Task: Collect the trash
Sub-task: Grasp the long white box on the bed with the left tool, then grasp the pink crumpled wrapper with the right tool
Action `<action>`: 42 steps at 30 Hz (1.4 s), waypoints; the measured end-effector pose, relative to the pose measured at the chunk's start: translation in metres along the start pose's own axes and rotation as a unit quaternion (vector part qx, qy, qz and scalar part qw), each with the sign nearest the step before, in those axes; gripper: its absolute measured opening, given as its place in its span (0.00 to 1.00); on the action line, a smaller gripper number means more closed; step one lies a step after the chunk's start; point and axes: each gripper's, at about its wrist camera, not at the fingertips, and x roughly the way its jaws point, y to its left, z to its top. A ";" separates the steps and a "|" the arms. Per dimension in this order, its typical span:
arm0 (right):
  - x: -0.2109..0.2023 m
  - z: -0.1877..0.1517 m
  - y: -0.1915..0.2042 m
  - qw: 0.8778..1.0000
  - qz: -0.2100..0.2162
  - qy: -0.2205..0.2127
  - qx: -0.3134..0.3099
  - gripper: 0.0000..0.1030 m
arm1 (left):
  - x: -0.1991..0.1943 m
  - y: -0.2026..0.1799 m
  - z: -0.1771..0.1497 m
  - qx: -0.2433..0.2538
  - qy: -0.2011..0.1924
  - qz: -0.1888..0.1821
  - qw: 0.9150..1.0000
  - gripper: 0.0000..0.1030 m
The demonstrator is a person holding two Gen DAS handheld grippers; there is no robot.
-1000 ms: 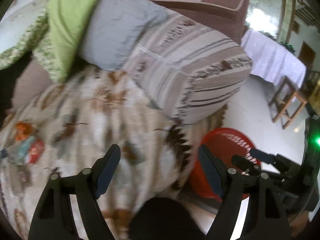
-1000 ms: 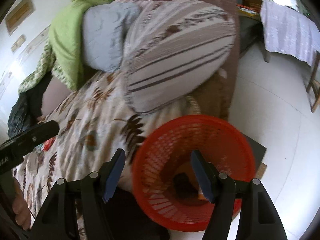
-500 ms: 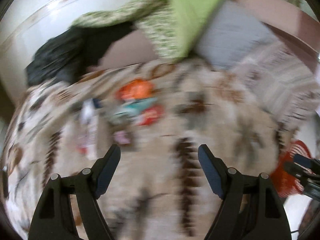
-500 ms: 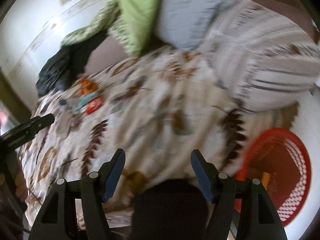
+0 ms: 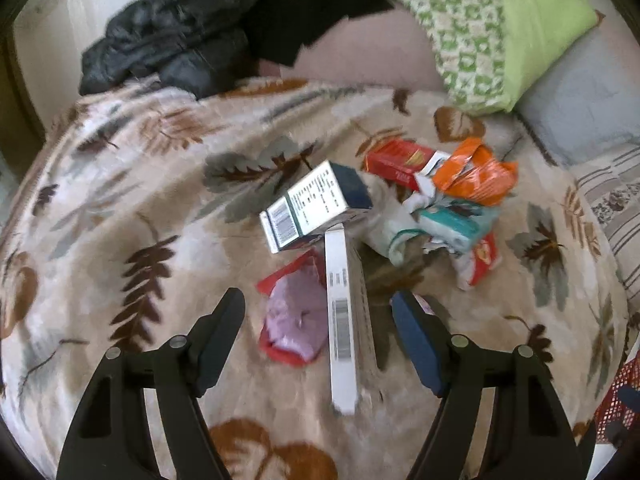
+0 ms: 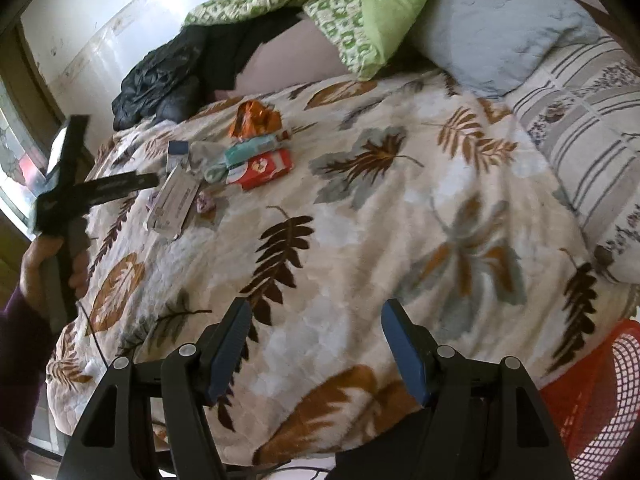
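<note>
On the leaf-print blanket (image 5: 132,184), the long white carton (image 5: 341,320) lies lengthwise between the left gripper (image 5: 318,332)'s just-narrowing, empty jaws; the right gripper (image 6: 316,344), open and empty, is farther off

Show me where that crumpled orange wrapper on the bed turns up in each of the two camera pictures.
Left wrist view: orange wrapper sits upper right of centre, at the far right end of the trash pile.
Right wrist view: orange wrapper lies upper left, at the pile's far edge.
Shared landmark: the black jacket behind the pile.
</note>
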 end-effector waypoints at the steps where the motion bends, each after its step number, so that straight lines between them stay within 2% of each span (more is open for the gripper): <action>1: 0.003 0.001 0.000 1.000 0.001 0.003 0.000 0.69 | 0.008 -0.002 0.001 0.003 0.010 -0.006 1.000 0.55; 2: 0.005 0.001 0.000 1.000 0.001 0.005 0.000 0.69 | 0.016 -0.004 0.001 0.007 0.021 -0.009 1.000 0.39; 6: 0.018 0.003 -0.002 1.000 0.002 0.019 0.001 0.69 | 0.023 -0.015 -0.003 0.023 0.013 0.007 1.000 0.39; 8: 0.024 0.003 -0.003 1.000 0.005 0.026 0.005 0.69 | 0.024 -0.018 -0.004 0.025 0.010 0.010 1.000 0.47; 11: 0.033 0.004 -0.002 0.999 0.011 0.036 0.008 0.69 | 0.026 -0.022 -0.005 0.029 0.009 0.015 0.999 0.50; 12: 0.035 0.004 -0.001 0.999 0.013 0.037 0.008 0.69 | 0.025 -0.025 -0.005 0.035 0.010 0.019 0.999 0.46; 13: 0.036 0.003 0.000 0.999 0.015 0.038 0.006 0.69 | 0.021 -0.027 -0.005 0.040 0.006 0.020 0.999 0.25; 14: 0.036 0.003 0.002 0.999 0.016 0.037 0.004 0.69 | 0.017 -0.029 -0.004 0.041 0.005 0.009 0.999 0.19; 16: 0.037 0.001 0.005 0.999 0.018 0.038 -0.001 0.69 | 0.009 -0.031 -0.003 0.032 0.005 -0.023 0.999 0.13; 19: 0.038 -0.001 0.007 0.999 0.020 0.042 -0.003 0.69 | 0.012 -0.038 -0.004 0.032 0.016 -0.028 0.999 0.13; 21: 0.039 -0.003 0.006 0.999 0.020 0.044 -0.001 0.69 | 0.023 -0.040 -0.005 0.032 0.029 -0.010 0.999 0.21; 22: 0.039 -0.004 0.005 0.999 0.020 0.045 0.001 0.69 | 0.028 -0.038 -0.005 0.026 0.034 0.003 0.999 0.29; 25: 0.037 -0.004 0.002 0.999 0.020 0.044 0.005 0.69 | 0.027 -0.032 -0.007 0.003 0.023 -0.010 1.000 0.45; 27: 0.036 -0.005 0.000 0.999 0.017 0.043 0.005 0.69 | 0.029 -0.033 -0.008 0.006 0.026 -0.015 1.000 0.48; 28: 0.037 -0.006 -0.002 0.999 0.016 0.044 0.006 0.69 | 0.031 -0.034 -0.009 0.011 0.034 -0.016 0.999 0.38; 29: 0.040 -0.006 -0.003 0.999 0.017 0.048 0.008 0.69 | 0.033 -0.035 -0.010 0.013 0.040 -0.018 0.999 0.14; 31: 0.043 -0.006 -0.003 0.998 0.022 0.052 0.011 0.69 | 0.032 -0.033 -0.012 0.007 0.044 -0.018 0.999 0.12; 34: 0.045 -0.003 0.002 0.998 0.030 0.053 0.006 0.69 | 0.014 -0.028 -0.016 0.002 0.021 -0.003 1.000 0.12; 39: 0.052 0.008 0.024 0.997 0.057 0.050 -0.024 0.69 | -0.041 -0.012 -0.036 0.003 -0.025 0.022 0.999 0.12; 42: 0.064 0.020 0.045 0.994 0.087 0.049 -0.046 0.69 | -0.064 0.004 -0.048 -0.007 -0.036 0.030 0.999 0.12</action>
